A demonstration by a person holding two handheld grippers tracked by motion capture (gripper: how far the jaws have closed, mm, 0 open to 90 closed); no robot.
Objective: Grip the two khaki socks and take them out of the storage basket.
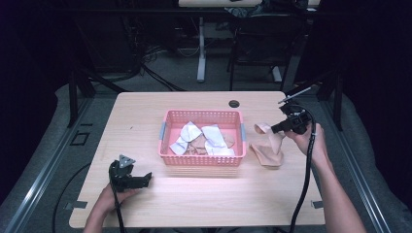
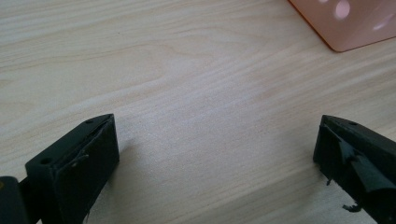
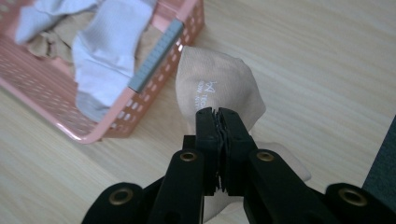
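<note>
The left gripper [image 2: 217, 158] has its two black jaws spread wide, with bare pale wooden table [image 2: 187, 84] between and ahead of them. Beyond the right-hand jaw, a rounded corner of the pink basket [image 2: 348, 23] rests on the wood.

**Table and the things resting on it**

The table [image 1: 145, 116] was a pale wooden top with rounded corners and a dark cable hole [image 1: 234, 103] near its far edge. A pink perforated basket [image 1: 201, 159] with grey side handles stood near the middle of the top, holding white and beige cloths. Just right of the basket, a beige sock [image 1: 269, 154] lay crumpled on the wood, its upper end lifted off the surface; in the right gripper view the sock [image 3: 219, 84] sat close against the basket's [image 3: 56, 116] corner. In the left gripper view, bare wood grain [image 2: 187, 93] ran up to one rounded corner of the basket [image 2: 350, 28].
</note>
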